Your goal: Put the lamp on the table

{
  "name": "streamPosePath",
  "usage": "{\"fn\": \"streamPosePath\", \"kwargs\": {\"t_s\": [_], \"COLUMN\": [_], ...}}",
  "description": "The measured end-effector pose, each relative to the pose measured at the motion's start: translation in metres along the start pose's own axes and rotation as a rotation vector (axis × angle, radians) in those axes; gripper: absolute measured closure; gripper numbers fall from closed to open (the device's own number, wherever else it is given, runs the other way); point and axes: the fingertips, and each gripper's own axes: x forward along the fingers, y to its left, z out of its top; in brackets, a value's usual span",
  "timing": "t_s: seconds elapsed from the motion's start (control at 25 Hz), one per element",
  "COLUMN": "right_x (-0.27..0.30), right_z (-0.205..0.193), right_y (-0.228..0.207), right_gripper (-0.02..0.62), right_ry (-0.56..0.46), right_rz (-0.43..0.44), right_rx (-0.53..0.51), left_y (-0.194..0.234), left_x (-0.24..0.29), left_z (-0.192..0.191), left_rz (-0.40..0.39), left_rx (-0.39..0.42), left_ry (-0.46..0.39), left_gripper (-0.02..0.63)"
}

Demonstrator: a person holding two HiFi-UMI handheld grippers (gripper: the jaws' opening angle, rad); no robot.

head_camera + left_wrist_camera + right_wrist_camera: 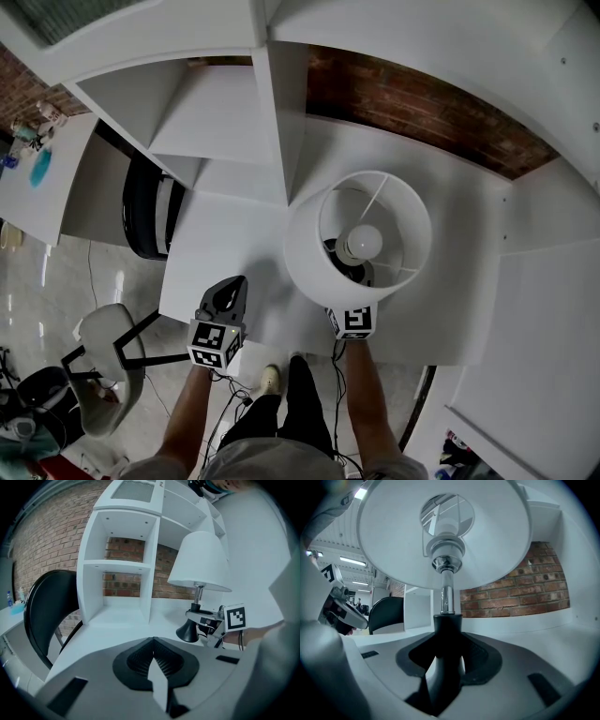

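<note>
The lamp [364, 242] stands upright over the right part of the white table [225, 253]. Its round white shade [199, 559] is on top, with a bulb in the middle, a chrome stem [446, 599] below and a black cone-shaped base [188, 631] at the bottom. From the side the base sits right at the tabletop, but whether it rests on it or hangs just above I cannot tell. The right gripper [446, 663] is clamped on that base: its two jaws stand partly apart with the black cone wedged between them and the pads pressed to either side, and the stem rises straight up from the grip. In the head view its marker cube [353, 321] shows at the near edge of the shade, with the jaws hidden beneath. The left gripper [152, 645] is well to the left of the lamp, over the front part of the table, touching nothing; its jaws are pressed together with nothing between them. Behind the lamp a white shelf unit [122, 569] stands on the table against a brick wall [511, 592]. A black chair [47, 606] stands off the table's left end.
</note>
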Motion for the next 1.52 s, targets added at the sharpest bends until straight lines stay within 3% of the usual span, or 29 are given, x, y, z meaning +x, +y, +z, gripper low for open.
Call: {"fn": "streamPosePath", "kwargs": {"t_s": [0.76, 1.0, 1.52], "right_x": [0.000, 0.000, -0.020], "right_z": [-0.001, -0.006, -0.009], "right_y": [0.001, 0.005, 0.004], "right_gripper": [0.426, 0.319, 0.310], "right_ry": [-0.038, -0.015, 0.022], "right_rz": [-0.021, 0.022, 0.033], "right_rx": [0.023, 0.051, 0.047], "left_y": [-0.007, -0.006, -0.020], "left_x": [-0.011, -0.013, -0.014], "left_z": [-0.006, 0.001, 0.011], "left_rz": [-0.005, 0.015, -0.002], "left_rx": [0.026, 0.022, 0.030], "left_ry": [0.013, 0.000, -0.013], "left_gripper": [0.603, 0.603, 0.603]}}
